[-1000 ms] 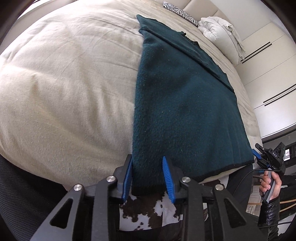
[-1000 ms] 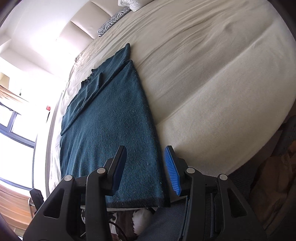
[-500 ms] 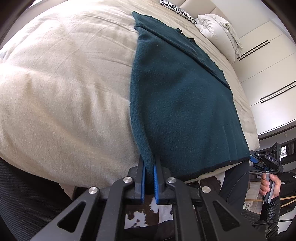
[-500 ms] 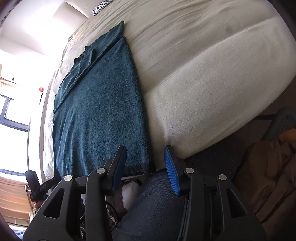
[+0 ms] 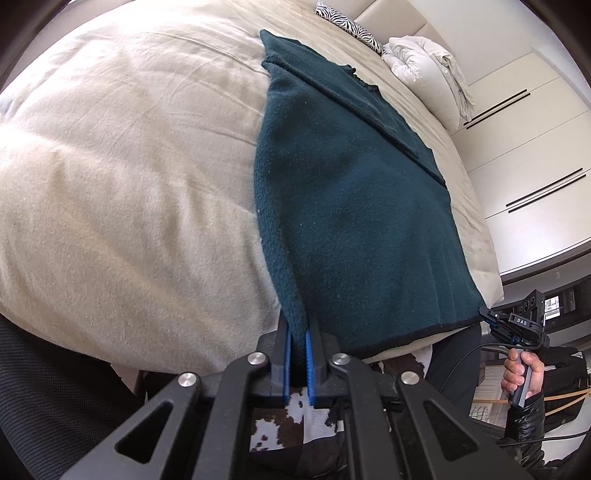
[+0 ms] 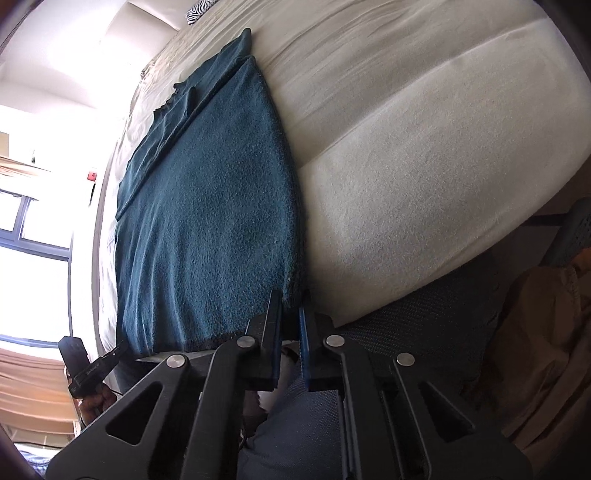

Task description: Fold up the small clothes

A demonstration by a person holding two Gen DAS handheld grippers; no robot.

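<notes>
A dark teal knit garment point(image 5: 354, 192) lies flat along a cream bed point(image 5: 122, 192), its hem at the near edge. My left gripper point(image 5: 298, 332) is shut on the garment's near left hem corner. In the right wrist view the same garment point(image 6: 207, 221) lies left of centre, and my right gripper point(image 6: 291, 310) is shut on its near right hem corner. The right gripper also shows in the left wrist view point(image 5: 517, 325), held by a hand at the hem's far end. The left gripper shows in the right wrist view point(image 6: 88, 365).
A white folded duvet point(image 5: 428, 70) and a zebra-print pillow point(image 5: 347, 22) lie at the head of the bed. White wardrobe doors point(image 5: 524, 147) stand to the right. A cowhide-patterned rug point(image 5: 291, 417) lies below. A window point(image 6: 33, 229) is on the left in the right wrist view.
Both grippers have closed on the hem corners: the left shut first, half a second ago, the right just now. The right gripper moved in to the near right corner.
</notes>
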